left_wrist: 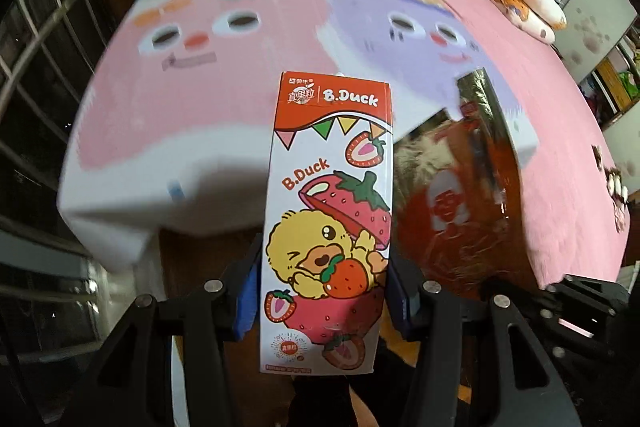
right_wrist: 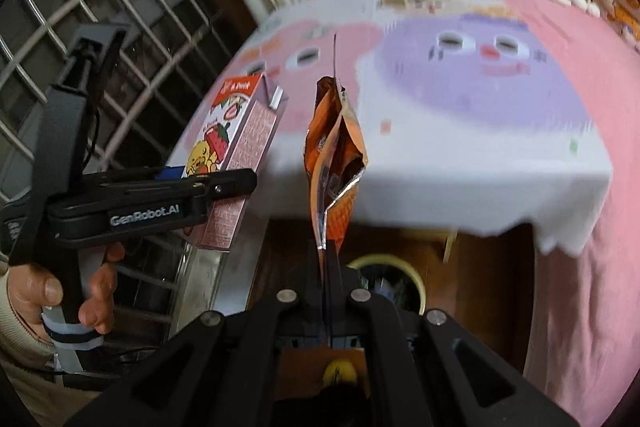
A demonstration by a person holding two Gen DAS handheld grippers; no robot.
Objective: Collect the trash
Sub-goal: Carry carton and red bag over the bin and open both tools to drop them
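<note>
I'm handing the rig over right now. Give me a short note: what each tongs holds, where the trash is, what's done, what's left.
Left tongs: shut on the tall white-and-red strawberry drink carton, held upright.
Right tongs: shut on the bottom edge of the opened orange foil snack bag.
Both items are lifted off the bed with the pink-and-purple cartoon cover.
Yellow-rimmed round bin sits on the floor below the right tongs.
Left: drop both into the bin.
</note>
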